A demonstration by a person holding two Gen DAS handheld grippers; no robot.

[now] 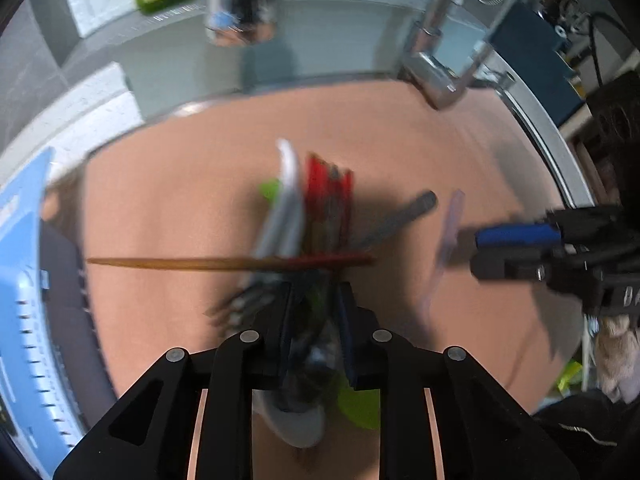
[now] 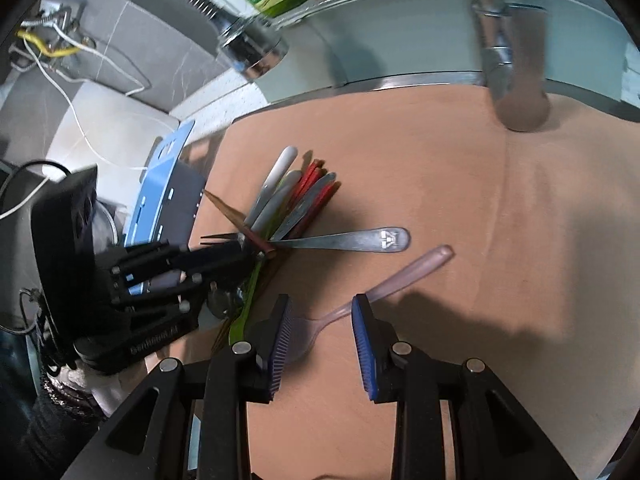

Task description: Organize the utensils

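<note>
On the left, the left gripper (image 2: 224,256) reaches into the pile of utensils (image 2: 292,204) on the brown mat (image 2: 480,280). The pile sits between its claws, but I cannot tell if they pinch it. To the right lies the clear plastic spoon (image 2: 384,288), its bowl near and its handle pointing far and right. The right gripper (image 2: 322,344) is closest to it; its claws are apart on each side of the neck, not squeezing. I think it just needs to close.
</note>
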